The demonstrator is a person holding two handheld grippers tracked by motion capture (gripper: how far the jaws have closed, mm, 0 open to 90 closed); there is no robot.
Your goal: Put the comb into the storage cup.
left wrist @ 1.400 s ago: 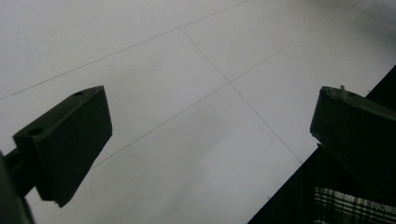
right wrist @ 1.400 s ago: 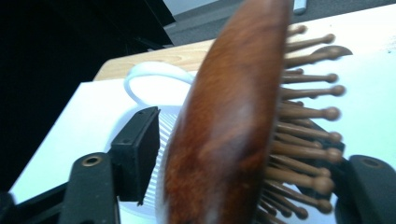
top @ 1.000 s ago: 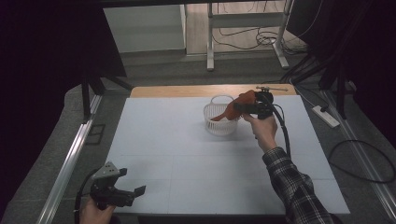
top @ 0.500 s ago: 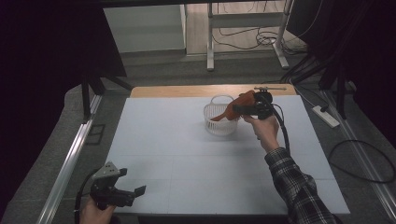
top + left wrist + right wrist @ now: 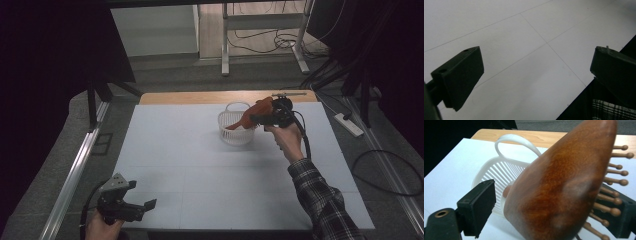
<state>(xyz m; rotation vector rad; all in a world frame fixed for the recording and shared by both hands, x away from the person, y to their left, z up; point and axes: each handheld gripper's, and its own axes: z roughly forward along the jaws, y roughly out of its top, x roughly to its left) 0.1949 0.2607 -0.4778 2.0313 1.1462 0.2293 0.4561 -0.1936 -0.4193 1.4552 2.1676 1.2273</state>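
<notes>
A brown wooden hairbrush [image 5: 256, 110] leans with its handle down in a white plastic basket [image 5: 235, 131] at the far middle of the white table [image 5: 200, 165]. My right gripper [image 5: 267, 116] is at the brush's head, and its jaws have just been opening. In the right gripper view the brush [image 5: 559, 185] stands between the jaws with a gap to the left pad [image 5: 482, 202], in front of the basket [image 5: 506, 167]. The right gripper [image 5: 554, 210] is open. My left gripper [image 5: 142, 207] hovers at the table's near left corner, open [image 5: 536, 75], nothing between its jaws.
A wooden strip [image 5: 200, 97] runs along the table's far edge. A metal rail [image 5: 75, 175] lies on the floor at the left, a power strip [image 5: 350, 125] and cables at the right. Desk legs [image 5: 225, 45] stand behind.
</notes>
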